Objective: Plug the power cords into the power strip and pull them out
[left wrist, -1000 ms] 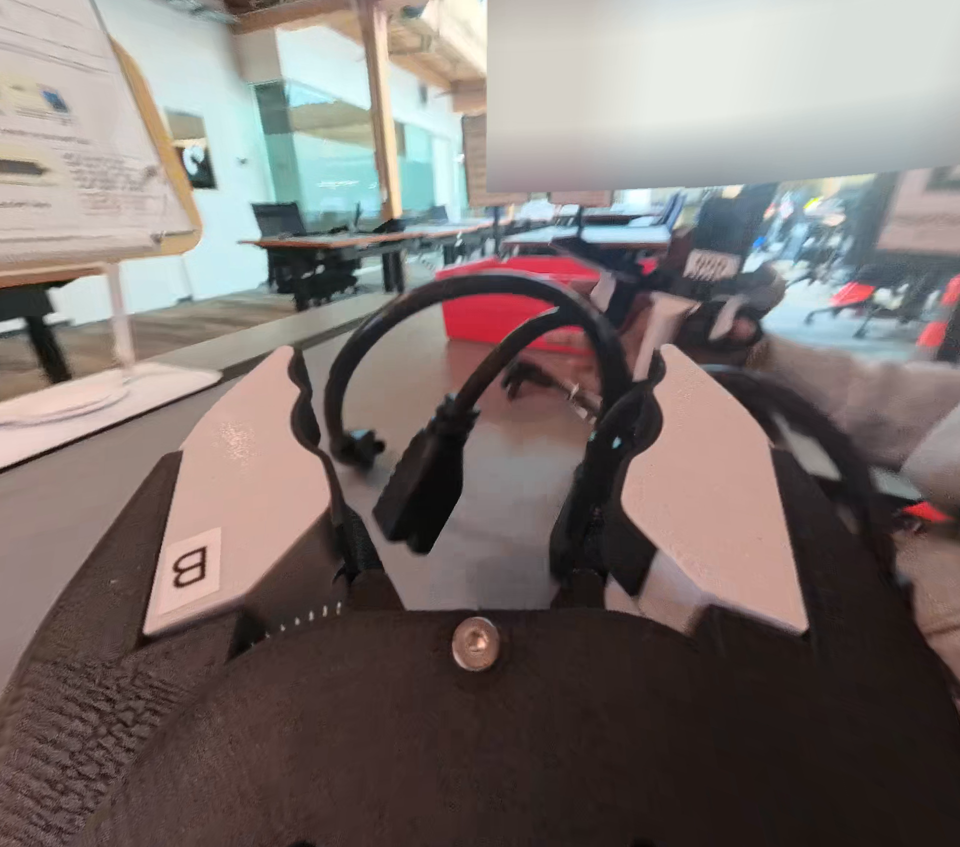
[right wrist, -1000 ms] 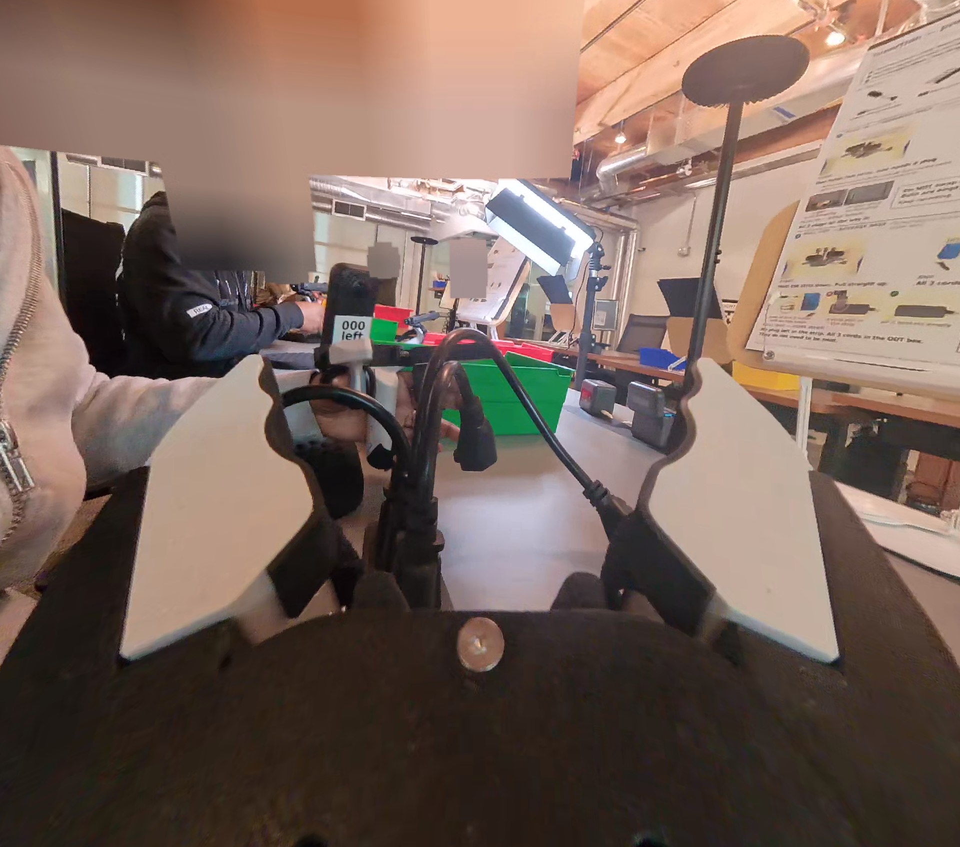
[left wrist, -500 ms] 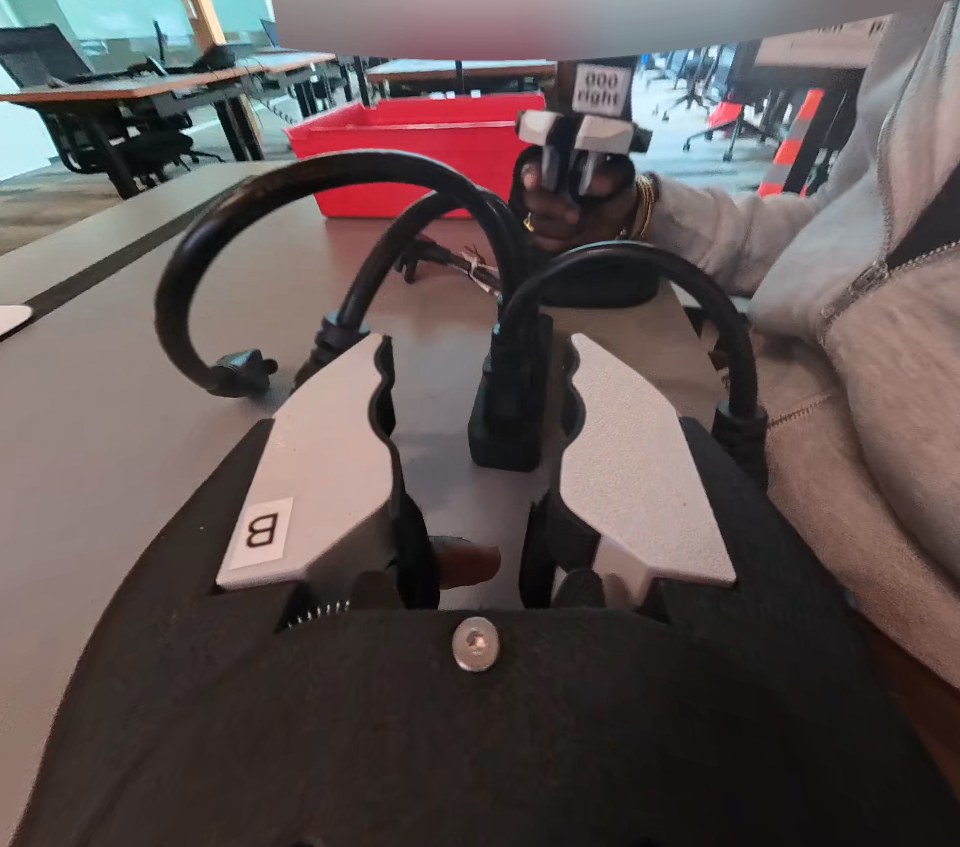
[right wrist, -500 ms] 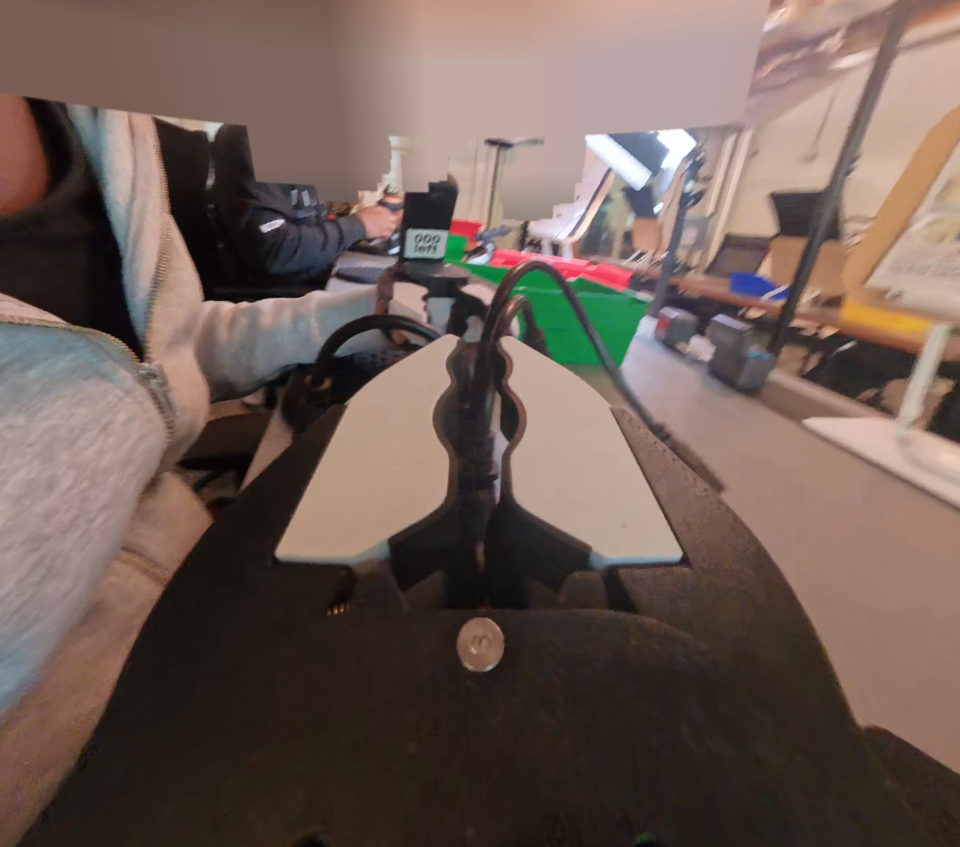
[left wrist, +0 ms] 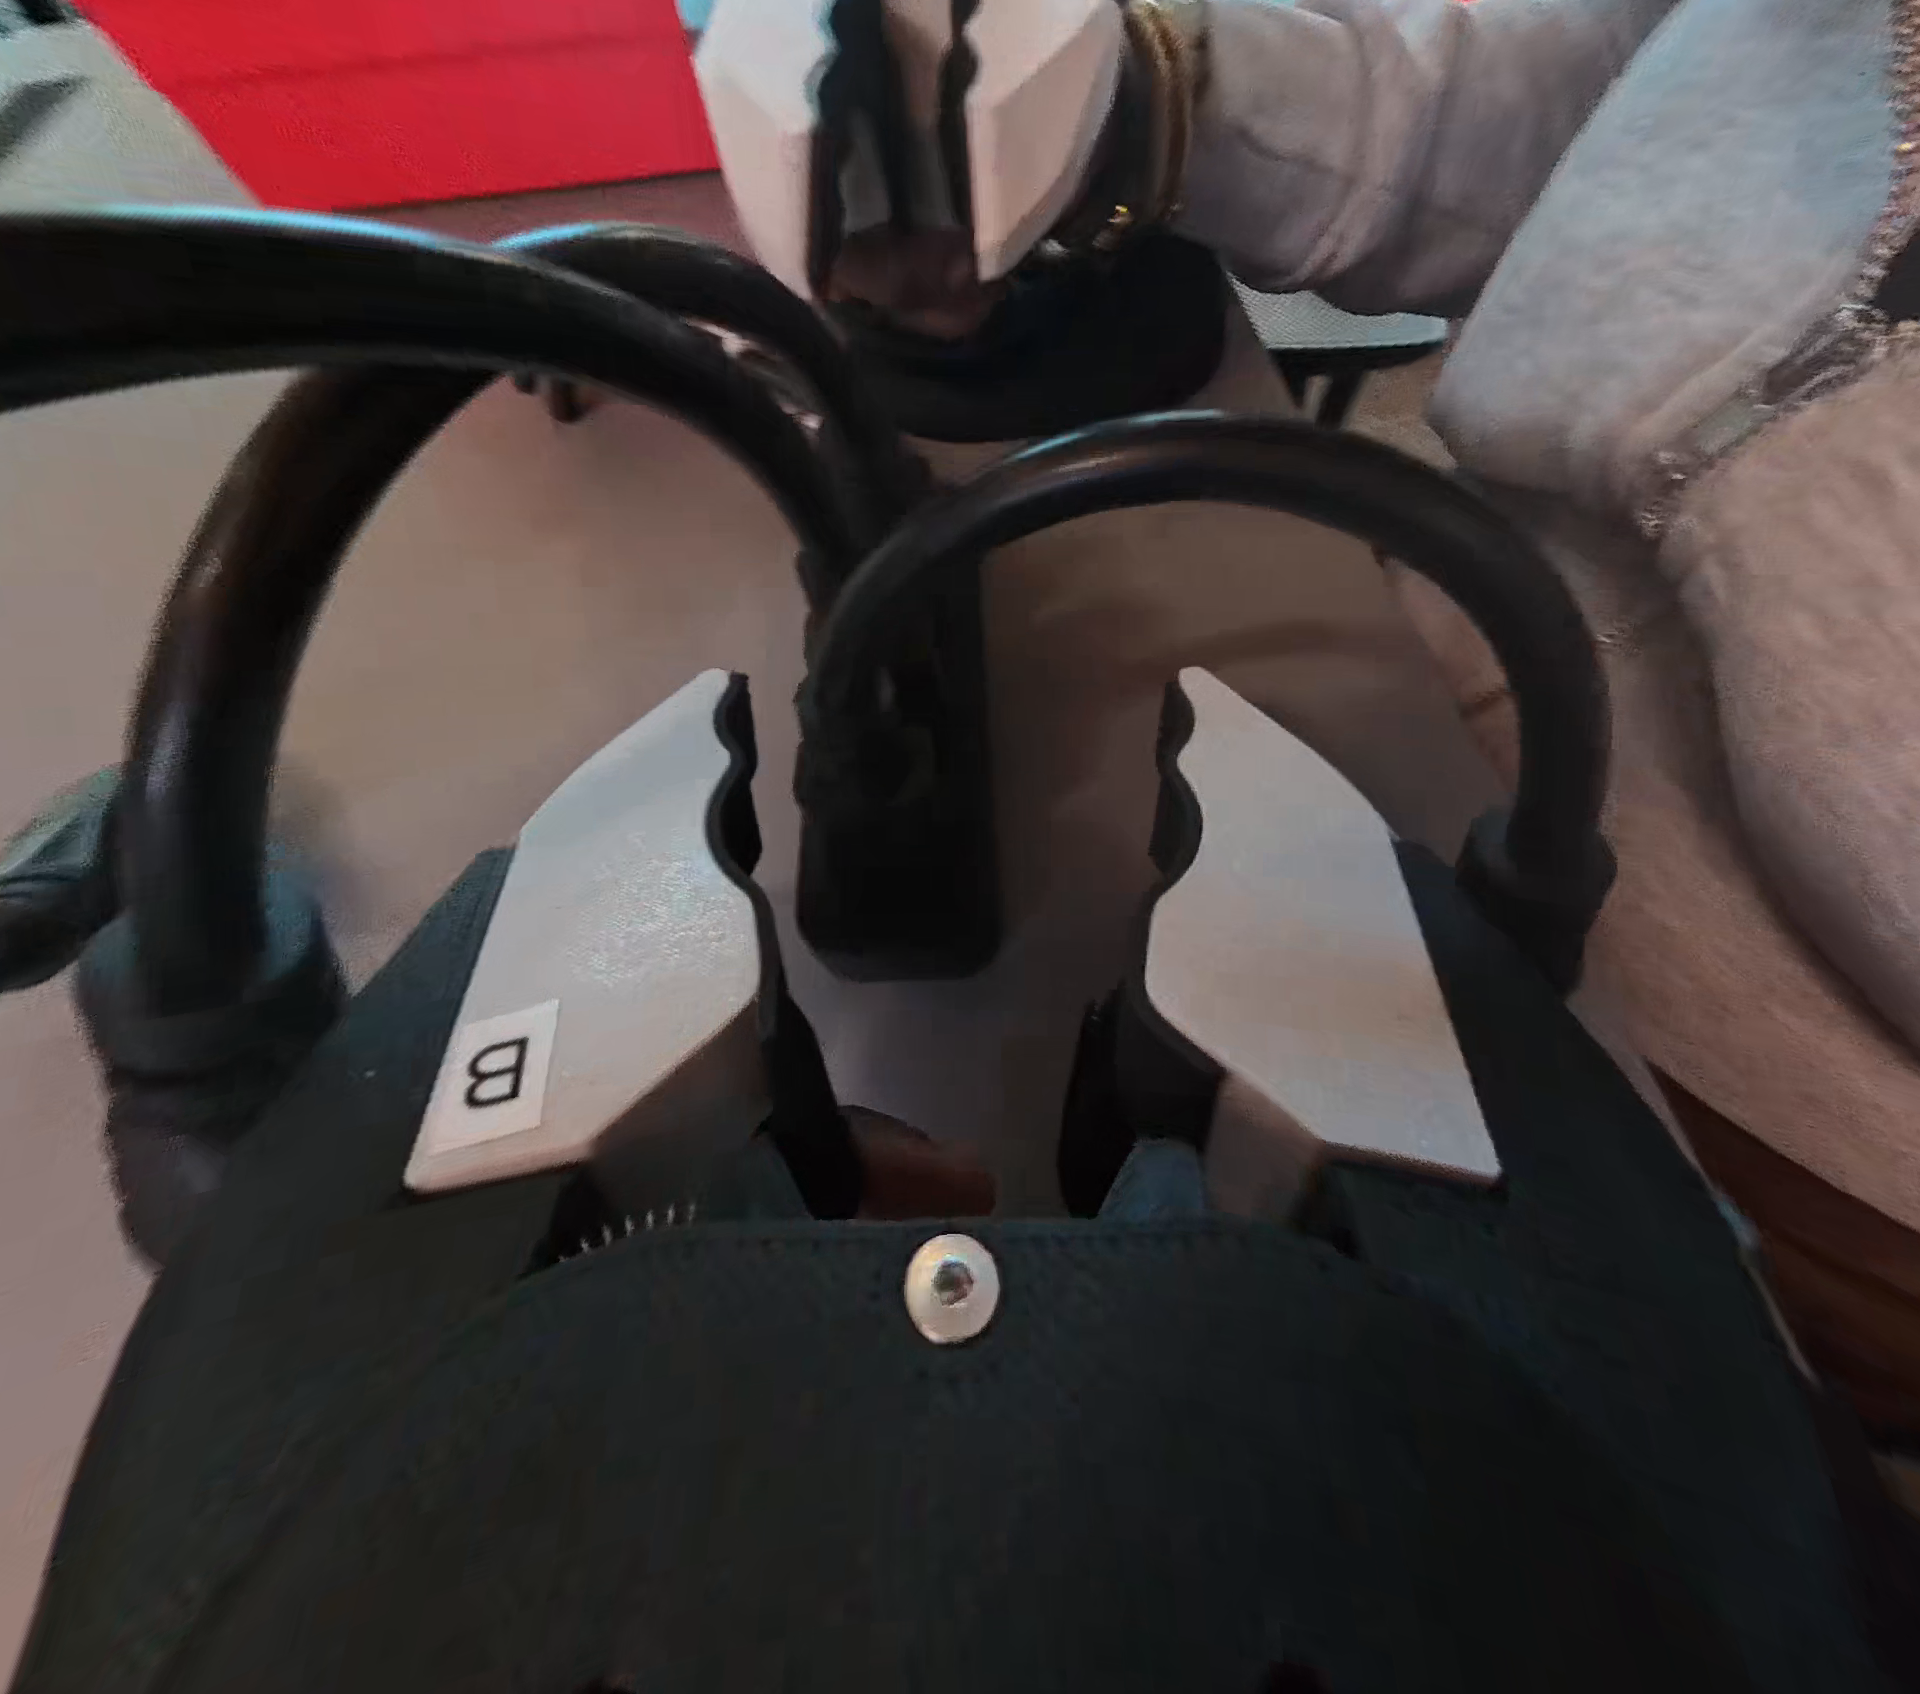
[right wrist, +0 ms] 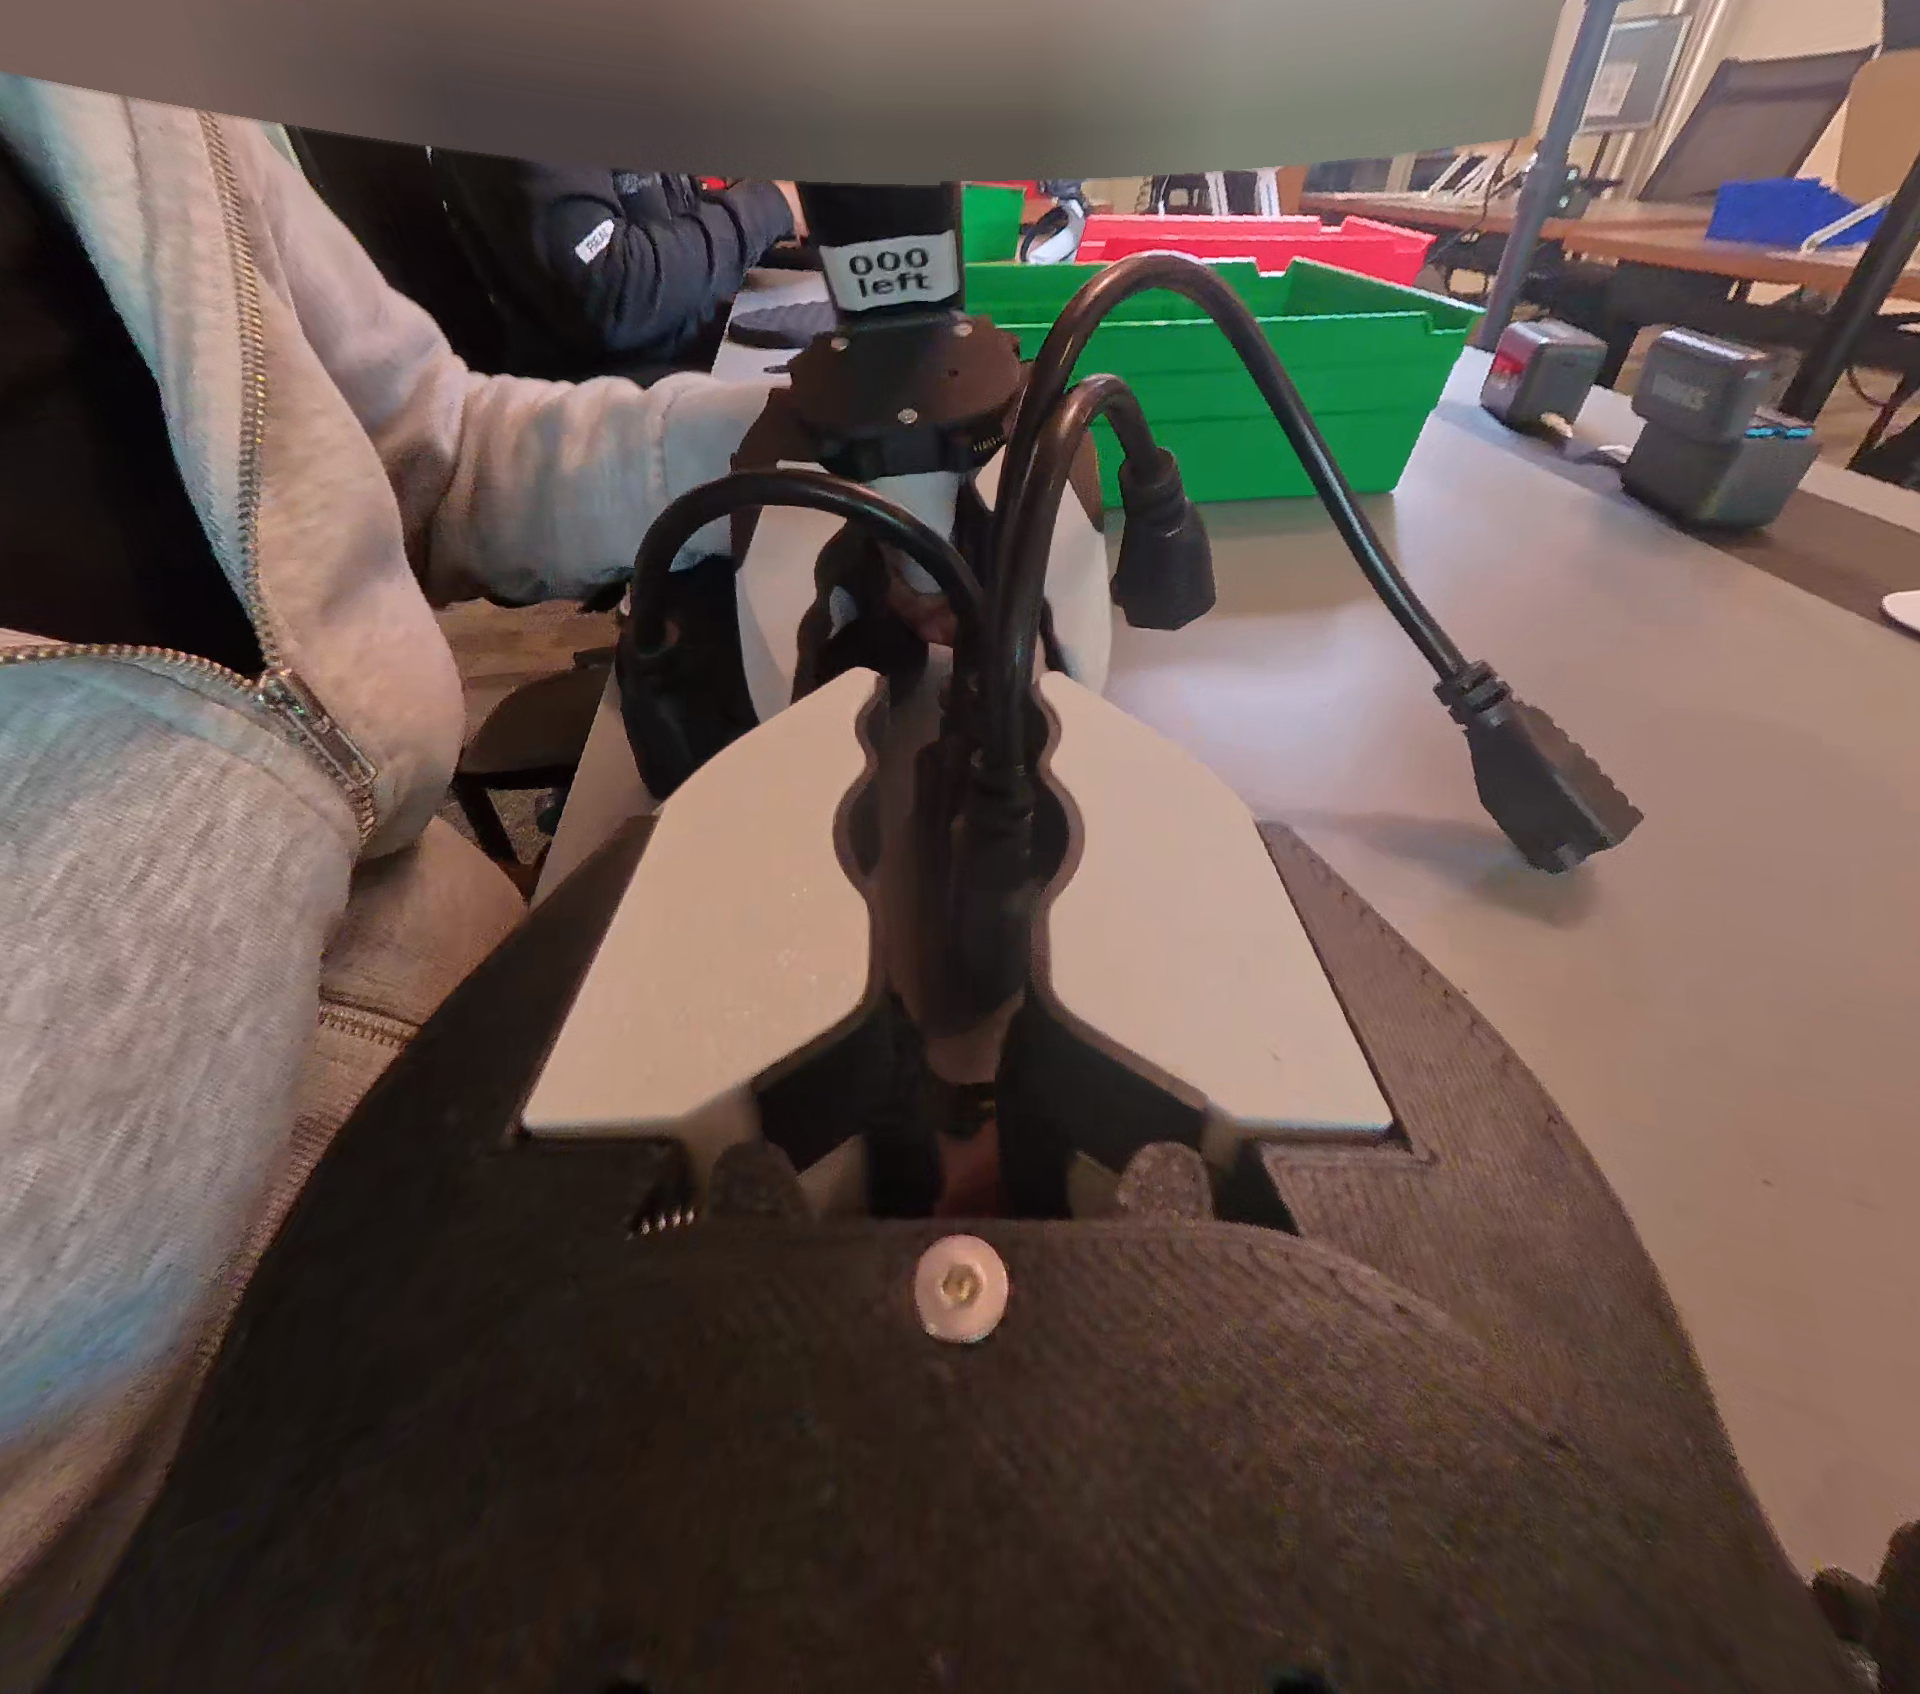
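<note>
The black power cords rise in a bundle between the two grippers, held above the grey table, and arch outward in loops. The right gripper has its white fingers drawn together around the bundled cord bodies, which run down the wavy slot between them. Only the right wrist view shows where the loose ends go: one connector hangs out to the right, just above the table with its shadow under it, a second connector droops in front of a green bin, and a third loop bends down on the left beside a grey sleeve. The left wrist view shows the opposite side: the left gripper has its fingers spread apart, with a black plug block hanging in the gap, and whether either finger touches it cannot be told. A cord arches from that block to the right and ends in a collar beside the right-hand finger, while thicker loops sweep off to the left. That view alone shows a red bin behind the cords, and it faces the right gripper head-on. The right wrist view alone shows grey boxes on the far table edge. No power strip can be made out in either view.
</note>
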{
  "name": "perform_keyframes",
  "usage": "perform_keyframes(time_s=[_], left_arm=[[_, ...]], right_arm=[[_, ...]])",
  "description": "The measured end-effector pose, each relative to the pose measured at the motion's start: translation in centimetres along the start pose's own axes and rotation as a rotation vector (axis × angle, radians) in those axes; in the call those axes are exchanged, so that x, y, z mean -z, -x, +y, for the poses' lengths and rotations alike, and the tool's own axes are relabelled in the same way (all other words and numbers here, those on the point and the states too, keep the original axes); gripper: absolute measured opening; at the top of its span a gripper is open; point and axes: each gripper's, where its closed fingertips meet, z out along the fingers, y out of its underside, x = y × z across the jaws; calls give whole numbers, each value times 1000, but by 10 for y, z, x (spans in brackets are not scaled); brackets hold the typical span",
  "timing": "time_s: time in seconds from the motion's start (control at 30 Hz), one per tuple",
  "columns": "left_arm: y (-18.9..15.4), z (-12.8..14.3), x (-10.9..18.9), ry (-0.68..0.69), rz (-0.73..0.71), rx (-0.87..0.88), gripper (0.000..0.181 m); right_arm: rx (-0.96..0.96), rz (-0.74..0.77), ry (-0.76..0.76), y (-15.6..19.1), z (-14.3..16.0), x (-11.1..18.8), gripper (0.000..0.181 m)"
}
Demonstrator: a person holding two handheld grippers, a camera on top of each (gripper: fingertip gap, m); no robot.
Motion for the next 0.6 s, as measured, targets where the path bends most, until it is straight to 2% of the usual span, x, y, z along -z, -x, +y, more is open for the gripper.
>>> perform_keyframes(time_s=[0.1, 0.3, 0.37, 0.5, 0.6], left_arm=[[0, -2, -8, 23, 39, 41, 70], [12, 8, -34, 107, -33, 93, 73], [17, 15, -36, 150, -83, 72, 67], [17, 21, -39, 177, -94, 51, 52], [16, 14, -38, 135, -69, 66, 45]], right_arm=[[6, 9, 16, 0, 2, -1, 20], [-17, 21, 66, -4, 8, -6, 24], [-10, 15, 83, -3, 11, -7, 22], [-15, 20, 88, -4, 11, -8, 19], [-17, 23, 91, -5, 12, -8, 19]])
